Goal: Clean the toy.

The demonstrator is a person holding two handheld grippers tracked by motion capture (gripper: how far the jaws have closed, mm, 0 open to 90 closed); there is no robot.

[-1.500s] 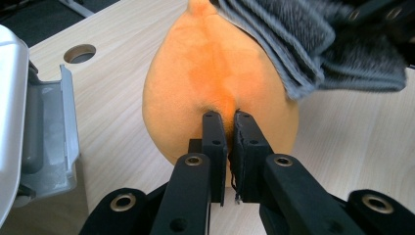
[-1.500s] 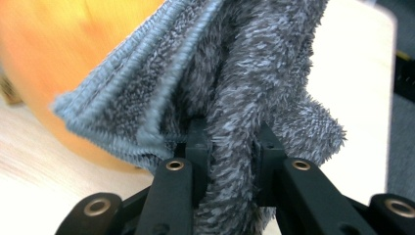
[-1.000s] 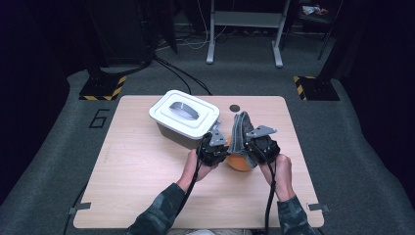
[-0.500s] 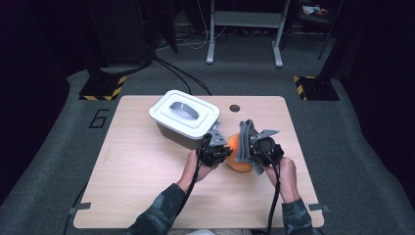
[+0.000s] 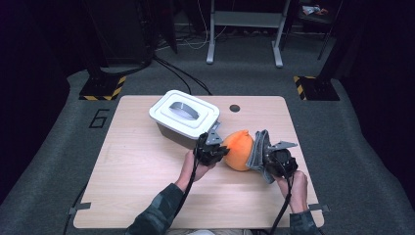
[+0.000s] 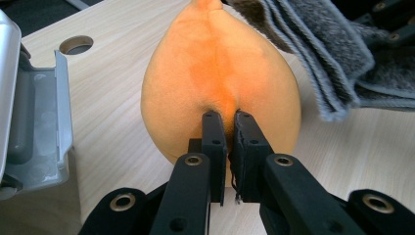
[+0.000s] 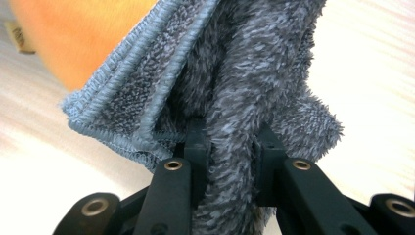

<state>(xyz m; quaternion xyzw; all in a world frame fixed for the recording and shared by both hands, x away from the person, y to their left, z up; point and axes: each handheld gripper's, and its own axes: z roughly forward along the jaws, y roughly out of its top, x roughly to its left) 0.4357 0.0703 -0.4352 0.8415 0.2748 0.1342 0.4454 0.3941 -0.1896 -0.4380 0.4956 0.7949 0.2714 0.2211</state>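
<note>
My forearms reach in from the near edge of the desk. My right gripper, closed tight on a bunched grey cloth, has just swung down and inward over the last second, so the cloth now rests against the right side of the orange plush toy; I judge a wiping stroke is beginning. My left gripper has kept still, its jaws pinched nearly shut on a fold of the toy's fabric, steadying it mid-desk. Both hands point inward, facing each other across the toy. Beyond, touching nothing, sits a lidded white bin.
</note>
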